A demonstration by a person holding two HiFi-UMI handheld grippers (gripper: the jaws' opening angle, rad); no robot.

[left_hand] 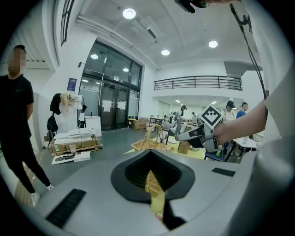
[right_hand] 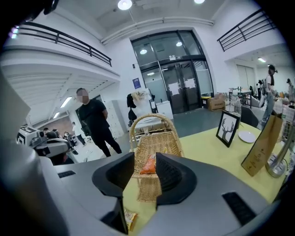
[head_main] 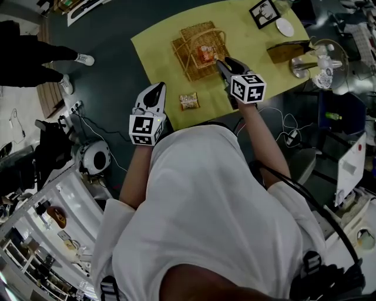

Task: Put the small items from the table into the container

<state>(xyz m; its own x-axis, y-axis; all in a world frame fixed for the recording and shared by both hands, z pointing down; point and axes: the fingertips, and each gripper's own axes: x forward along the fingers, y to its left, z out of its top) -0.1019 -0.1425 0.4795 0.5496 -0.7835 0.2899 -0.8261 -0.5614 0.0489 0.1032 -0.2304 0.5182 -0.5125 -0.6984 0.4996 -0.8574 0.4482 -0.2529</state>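
A wicker basket (head_main: 188, 66) stands on the yellow table (head_main: 155, 47) with an orange snack packet (head_main: 207, 54) lying inside it. A second snack packet (head_main: 189, 101) lies on the table near the front edge. My right gripper (head_main: 221, 63) hovers just in front of the basket, open and empty. In the right gripper view the basket (right_hand: 154, 140) and the orange packet (right_hand: 148, 165) show between the jaws of the right gripper (right_hand: 145, 161). My left gripper (head_main: 158, 88) hangs off the table's left front corner, left of the loose packet, its tips together with nothing held.
At the table's far right stand a framed picture (head_main: 264, 13), a white dish (head_main: 285, 27) and a brown paper bag (head_main: 286, 52). A person (head_main: 35, 64) stands on the floor at the left. Cables and equipment lie round the table's front.
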